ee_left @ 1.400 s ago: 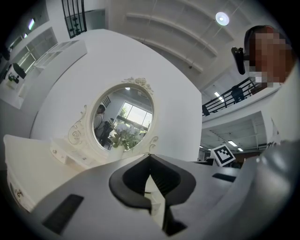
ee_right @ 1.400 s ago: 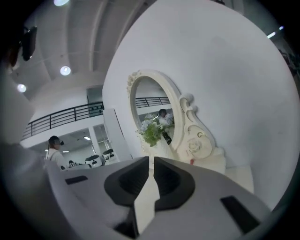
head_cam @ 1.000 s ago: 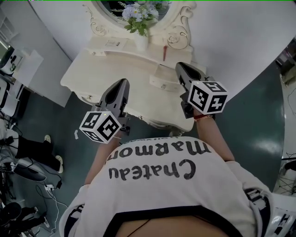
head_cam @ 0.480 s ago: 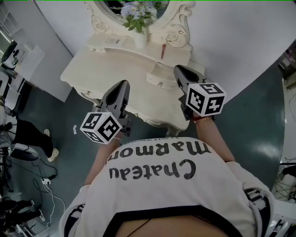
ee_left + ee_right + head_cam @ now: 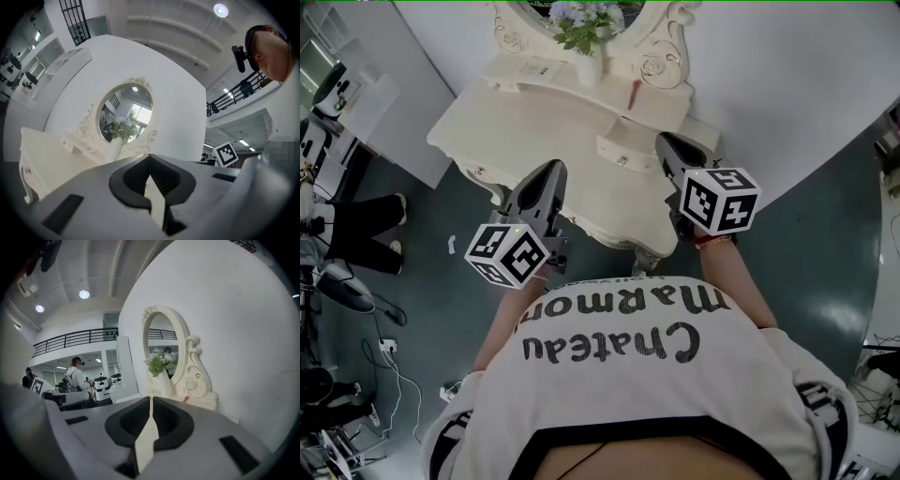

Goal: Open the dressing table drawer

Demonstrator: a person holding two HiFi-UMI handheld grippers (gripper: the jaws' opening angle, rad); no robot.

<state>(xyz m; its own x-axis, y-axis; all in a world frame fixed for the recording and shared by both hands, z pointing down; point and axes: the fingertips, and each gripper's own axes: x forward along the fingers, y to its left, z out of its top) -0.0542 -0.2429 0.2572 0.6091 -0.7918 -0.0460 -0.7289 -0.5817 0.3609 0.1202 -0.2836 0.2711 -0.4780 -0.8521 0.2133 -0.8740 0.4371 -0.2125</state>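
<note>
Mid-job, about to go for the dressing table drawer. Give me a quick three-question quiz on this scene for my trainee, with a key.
1. True or false: the left gripper and the right gripper both have their jaws together with nothing between them.
2. What stands in front of the mirror? A) a lamp B) a vase of flowers C) a stack of books
3. Fill in: the small tabletop drawer near the right gripper is ___ (open or closed).
Key: 1 true; 2 B; 3 closed.
</note>
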